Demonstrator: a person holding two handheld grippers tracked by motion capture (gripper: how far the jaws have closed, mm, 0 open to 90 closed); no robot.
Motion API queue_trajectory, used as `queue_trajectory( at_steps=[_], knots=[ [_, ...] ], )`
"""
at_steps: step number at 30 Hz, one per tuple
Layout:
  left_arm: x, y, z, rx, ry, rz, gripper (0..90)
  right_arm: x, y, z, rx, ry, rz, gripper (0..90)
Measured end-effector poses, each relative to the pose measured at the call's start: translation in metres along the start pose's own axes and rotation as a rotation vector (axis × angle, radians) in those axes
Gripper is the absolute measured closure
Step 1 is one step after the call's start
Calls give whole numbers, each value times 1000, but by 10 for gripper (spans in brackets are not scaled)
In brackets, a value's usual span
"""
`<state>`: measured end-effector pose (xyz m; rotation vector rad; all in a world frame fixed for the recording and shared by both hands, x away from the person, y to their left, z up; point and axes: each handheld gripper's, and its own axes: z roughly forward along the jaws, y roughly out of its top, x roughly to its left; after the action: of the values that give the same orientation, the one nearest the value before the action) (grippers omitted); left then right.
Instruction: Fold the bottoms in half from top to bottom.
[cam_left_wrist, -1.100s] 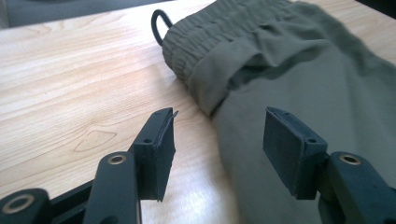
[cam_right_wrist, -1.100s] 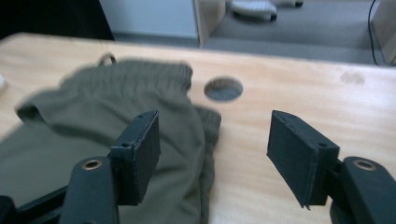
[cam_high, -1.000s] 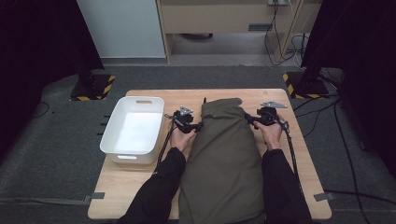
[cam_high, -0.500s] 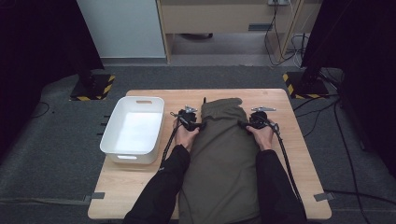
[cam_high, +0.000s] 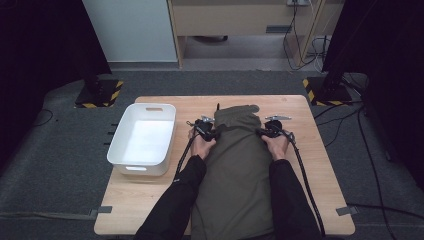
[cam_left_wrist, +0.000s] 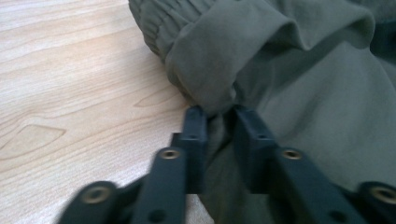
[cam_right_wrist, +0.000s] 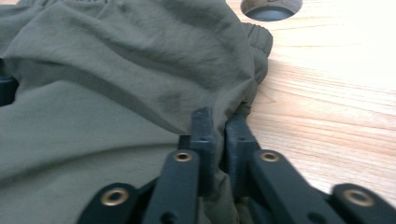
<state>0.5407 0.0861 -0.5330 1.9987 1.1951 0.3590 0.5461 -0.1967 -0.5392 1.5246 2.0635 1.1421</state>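
Where the person's dark sleeves come in from the near edge of the worktop (cam_high: 150, 200), an olive-green garment (cam_high: 235, 175) lies lengthwise between them, running from that near edge toward the far side and hanging off the front. Each hand holds its tool at the garment's flanks, a little short of its far end. The left tongs (cam_high: 209, 131) have just been closing and now pinch a fold at the garment's left edge — in the left gripper view the two black jaws stand nearly together with green cloth (cam_left_wrist: 219, 109) bunched between them, just below a rolled, ribbed hem. The right tongs (cam_high: 267, 131) have likewise been closing and are clamped on the right edge; in the right gripper view cloth (cam_right_wrist: 219, 112) seems caught in the narrow gap between the jaws, though it is dark there. A cable trails back from each tool along the forearms. Left of the garment, apart from it, sits a white bin (cam_high: 165, 117) — near the worktop's left edge. Beyond the right tongs, a round hole (cam_right_wrist: 271, 7) opens in the wood.
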Motion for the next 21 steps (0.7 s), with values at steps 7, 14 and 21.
queue_trajectory(
  at_steps=[7, 14, 21],
  knots=[
    [9, 9, -15, -42, 30, 28, 892, 1, 6, -4, -83, 48, 19, 883],
    [15, 42, -48, -138, 70, 47, 895, 15, 39, -17, -220, 72, -31, 883],
    [16, 92, -101, -290, 89, 92, 894, 30, 89, -46, -399, 84, -65, 882]
  ],
)
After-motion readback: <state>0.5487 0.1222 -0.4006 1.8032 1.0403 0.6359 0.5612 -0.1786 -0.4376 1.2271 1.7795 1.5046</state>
